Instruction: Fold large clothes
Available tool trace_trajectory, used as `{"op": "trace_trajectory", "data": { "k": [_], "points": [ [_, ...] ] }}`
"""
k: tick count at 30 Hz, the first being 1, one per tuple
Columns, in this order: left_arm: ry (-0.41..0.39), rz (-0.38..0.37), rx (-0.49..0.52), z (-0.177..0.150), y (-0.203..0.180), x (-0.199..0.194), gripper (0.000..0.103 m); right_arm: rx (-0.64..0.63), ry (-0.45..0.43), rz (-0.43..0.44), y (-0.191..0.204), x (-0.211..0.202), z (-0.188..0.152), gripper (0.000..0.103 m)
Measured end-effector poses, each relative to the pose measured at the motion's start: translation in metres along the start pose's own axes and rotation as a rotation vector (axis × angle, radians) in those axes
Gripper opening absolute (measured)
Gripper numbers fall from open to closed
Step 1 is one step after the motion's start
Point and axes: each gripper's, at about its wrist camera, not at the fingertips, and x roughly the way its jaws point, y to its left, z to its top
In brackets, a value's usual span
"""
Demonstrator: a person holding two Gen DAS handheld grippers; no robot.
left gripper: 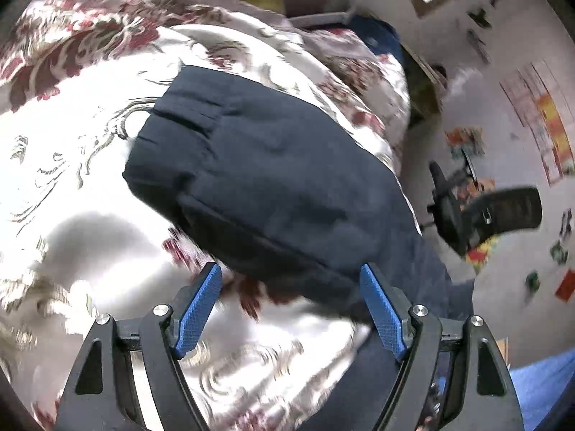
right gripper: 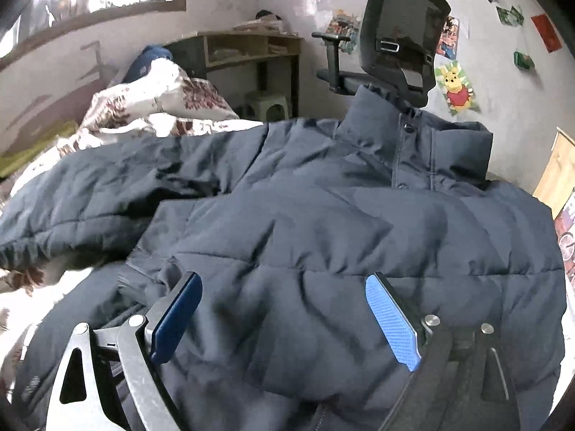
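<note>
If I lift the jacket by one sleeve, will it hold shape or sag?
Probably sag: the jacket is soft quilted padding, already creased. The sleeve lies limp on the bedspread. Its smooth shell may slip.

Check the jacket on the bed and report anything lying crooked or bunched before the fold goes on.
The navy puffer jacket is not flat. One sleeve trails sideways across the floral bedspread, creased and sagging at the cuff, and the collar stands up instead of lying down. No damage shows.

Each camera rides a gripper, tilted down, close over the jacket (right gripper: 323, 222) (left sees its sleeve (left gripper: 258, 165)); both share the bedspread (left gripper: 72, 179) and chair (right gripper: 402, 36).
</note>
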Motion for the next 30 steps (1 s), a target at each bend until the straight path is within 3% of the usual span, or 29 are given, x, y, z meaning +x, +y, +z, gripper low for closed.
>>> {"op": "trace_trajectory", "data": {
  "k": [3, 5, 8, 11, 13, 18, 21, 24, 27, 30],
  "points": [
    [0.001, 0.012, -0.11, 0.009, 0.014, 0.017, 0.073, 0.015, 0.038, -0.006, 0.002, 0.015, -0.006, 0.093],
    [-0.011, 0.002, -0.197, 0.014, 0.027, 0.023, 0.065, 0.01, 0.035, -0.017, 0.003, 0.019, -0.009, 0.096],
    [-0.034, 0.009, -0.233, 0.021, 0.034, 0.022, 0.041, -0.01, 0.033, -0.042, 0.008, 0.024, -0.012, 0.098],
    [-0.058, 0.02, -0.2, 0.027, 0.031, 0.015, 0.016, -0.014, 0.035, -0.047, 0.008, 0.023, -0.012, 0.099],
    [-0.099, 0.064, -0.103, 0.028, 0.012, 0.005, 0.007, -0.008, 0.04, -0.038, 0.007, 0.022, -0.012, 0.099],
    [-0.258, 0.059, 0.178, 0.01, -0.05, -0.036, 0.004, 0.039, 0.028, 0.026, -0.003, 0.001, -0.01, 0.099],
    [-0.342, -0.017, 0.344, -0.007, -0.098, -0.063, 0.004, 0.047, 0.004, 0.033, -0.016, -0.021, -0.01, 0.099],
    [-0.374, -0.114, 0.475, -0.028, -0.146, -0.078, 0.004, 0.056, -0.019, 0.036, -0.033, -0.047, -0.01, 0.099],
    [-0.365, -0.211, 0.603, -0.055, -0.193, -0.084, 0.004, 0.06, -0.053, 0.017, -0.055, -0.075, -0.009, 0.099],
    [-0.295, -0.31, 0.719, -0.094, -0.236, -0.084, 0.004, 0.08, -0.087, -0.008, -0.084, -0.104, -0.012, 0.099]
  ]
}}
